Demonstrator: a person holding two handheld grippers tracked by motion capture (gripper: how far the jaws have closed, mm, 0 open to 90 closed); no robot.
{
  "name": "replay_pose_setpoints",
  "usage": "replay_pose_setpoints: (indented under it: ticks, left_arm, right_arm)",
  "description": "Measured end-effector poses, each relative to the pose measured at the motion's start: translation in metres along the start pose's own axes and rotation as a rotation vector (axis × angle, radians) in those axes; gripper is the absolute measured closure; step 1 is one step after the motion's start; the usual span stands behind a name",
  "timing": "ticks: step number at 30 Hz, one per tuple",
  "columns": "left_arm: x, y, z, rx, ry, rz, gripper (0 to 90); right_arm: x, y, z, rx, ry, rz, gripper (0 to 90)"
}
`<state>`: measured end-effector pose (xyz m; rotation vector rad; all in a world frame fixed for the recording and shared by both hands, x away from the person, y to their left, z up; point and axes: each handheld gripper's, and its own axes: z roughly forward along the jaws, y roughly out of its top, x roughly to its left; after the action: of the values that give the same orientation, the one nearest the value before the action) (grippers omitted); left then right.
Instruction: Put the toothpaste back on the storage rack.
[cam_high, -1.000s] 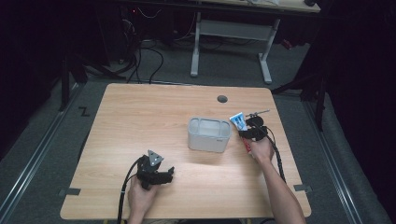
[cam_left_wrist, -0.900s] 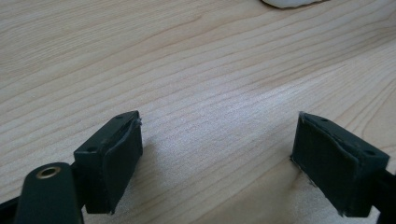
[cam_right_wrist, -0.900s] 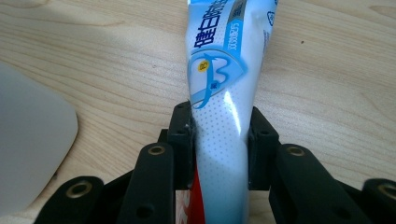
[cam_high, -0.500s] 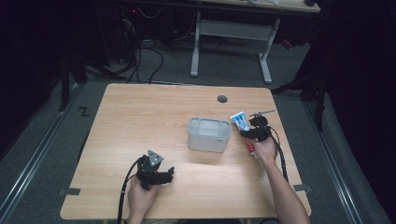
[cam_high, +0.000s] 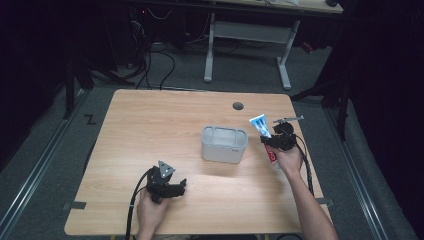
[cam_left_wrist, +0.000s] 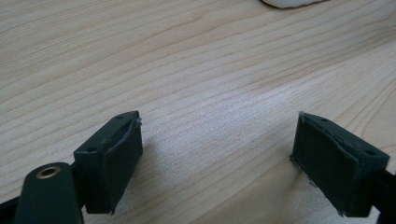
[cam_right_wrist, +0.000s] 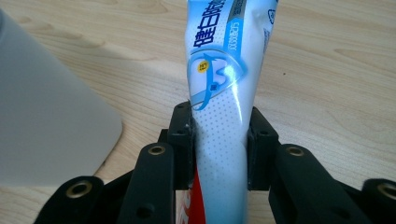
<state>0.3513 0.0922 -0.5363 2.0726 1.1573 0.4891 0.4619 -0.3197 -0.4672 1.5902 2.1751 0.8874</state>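
Toothpaste tube (cam_right_wrist: 223, 84) stands clamped at mid-body between the jaws of the right tongs (cam_high: 278, 141), raised off the tabletop (cam_high: 150, 120) just beside the grey bin (cam_high: 224, 144). My guess is the bin is its goal: carry it over the rim, tip the tube down, then let go. Left tongs (cam_left_wrist: 219, 154) rest spread and empty, low over bare wood, well apart from the bin.
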Motion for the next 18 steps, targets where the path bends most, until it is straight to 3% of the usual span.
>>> replay_pose_setpoints:
  ticks: [18]
  left_arm:
    - [0.0, 0.0, 0.0, 0.0, -0.001, 0.0, 16.4]
  right_arm:
    - [0.012, -0.001, -0.033, -0.098, 0.027, -0.057, 68.7]
